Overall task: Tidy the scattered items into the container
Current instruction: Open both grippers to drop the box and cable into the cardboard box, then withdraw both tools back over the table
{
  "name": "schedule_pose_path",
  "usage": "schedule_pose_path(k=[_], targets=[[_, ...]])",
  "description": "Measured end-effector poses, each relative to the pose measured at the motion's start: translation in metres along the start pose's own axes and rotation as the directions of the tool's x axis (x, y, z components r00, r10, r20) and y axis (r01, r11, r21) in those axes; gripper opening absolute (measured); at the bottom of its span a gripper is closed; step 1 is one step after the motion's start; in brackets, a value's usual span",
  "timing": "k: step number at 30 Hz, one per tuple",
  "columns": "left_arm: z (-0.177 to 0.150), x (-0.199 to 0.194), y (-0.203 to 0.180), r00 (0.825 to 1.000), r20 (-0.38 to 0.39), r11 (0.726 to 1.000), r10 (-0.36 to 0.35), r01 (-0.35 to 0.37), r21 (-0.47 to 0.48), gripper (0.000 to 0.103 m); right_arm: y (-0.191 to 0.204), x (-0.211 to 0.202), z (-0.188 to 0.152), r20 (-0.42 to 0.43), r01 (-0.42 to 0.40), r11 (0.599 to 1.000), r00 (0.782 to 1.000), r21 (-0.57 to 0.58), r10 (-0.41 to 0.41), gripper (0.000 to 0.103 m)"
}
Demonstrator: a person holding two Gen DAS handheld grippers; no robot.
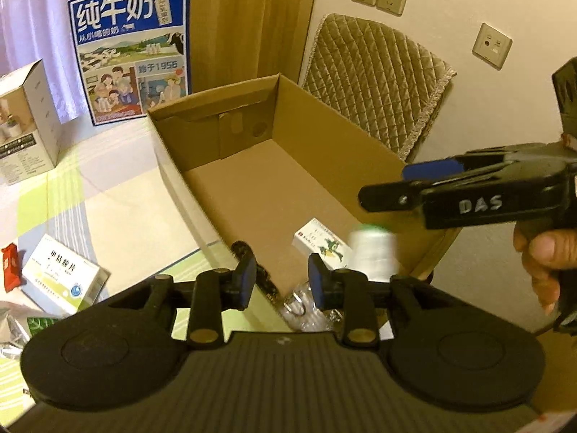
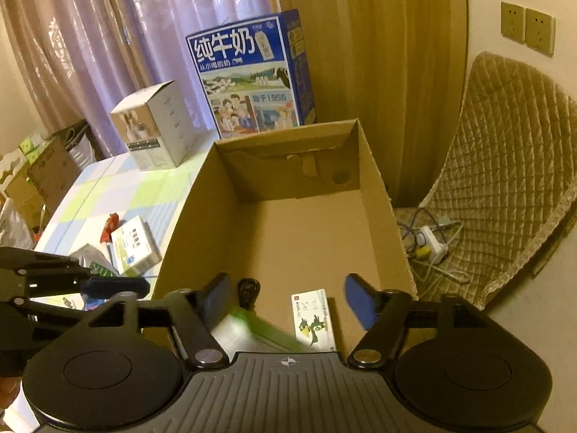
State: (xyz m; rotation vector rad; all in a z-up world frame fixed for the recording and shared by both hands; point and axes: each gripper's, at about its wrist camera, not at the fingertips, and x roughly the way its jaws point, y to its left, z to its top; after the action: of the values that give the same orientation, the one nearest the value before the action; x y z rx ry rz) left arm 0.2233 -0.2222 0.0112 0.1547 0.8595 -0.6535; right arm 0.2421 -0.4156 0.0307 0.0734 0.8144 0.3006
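Observation:
An open cardboard box (image 1: 173,166) (image 2: 378,195) stands on the checked table. On its floor lie a white medicine box with a green bird (image 1: 317,241) (image 2: 313,319), a black item (image 2: 249,292) and a clear plastic packet (image 1: 306,306). A white bottle with a green cap (image 1: 373,256) (image 2: 238,328) shows blurred inside the box, under my right gripper (image 2: 286,301) (image 1: 396,184), whose jaws stand wide and free of it. My left gripper (image 1: 281,279) (image 2: 119,285) hangs over the box's near left corner, open with nothing between its pads.
Left of the box on the table lie a white medicine box (image 1: 61,278) (image 2: 135,245), a red packet (image 1: 10,267) (image 2: 110,227) and foil packets (image 1: 10,324). A blue milk carton (image 1: 133,50) and a white box (image 1: 25,122) stand behind. A quilted chair (image 2: 505,180) sits to the right.

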Motion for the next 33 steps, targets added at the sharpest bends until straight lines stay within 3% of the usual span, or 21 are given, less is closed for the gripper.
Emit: schedule_pose_path(k=[19,29,33], targets=[[-0.031,-0.047,0.01,0.999,0.023,0.999,0.032,-0.031,-0.04,0.035,0.026,-0.042,-0.017,0.032,-0.024,1.0,0.999,0.015,0.024,0.078],[-0.061,-0.09,0.023,0.996,0.041,0.994,0.083,-0.08,-0.081,0.051,0.06,-0.069,-0.038,0.043,-0.062,0.998,0.997,0.003,0.062,0.09],[-0.076,-0.109,0.03,0.992,0.047,0.989,0.117,-0.112,-0.099,0.064,0.074,-0.077,-0.047,0.046,-0.071,0.997,0.996,-0.012,0.071,0.095]])
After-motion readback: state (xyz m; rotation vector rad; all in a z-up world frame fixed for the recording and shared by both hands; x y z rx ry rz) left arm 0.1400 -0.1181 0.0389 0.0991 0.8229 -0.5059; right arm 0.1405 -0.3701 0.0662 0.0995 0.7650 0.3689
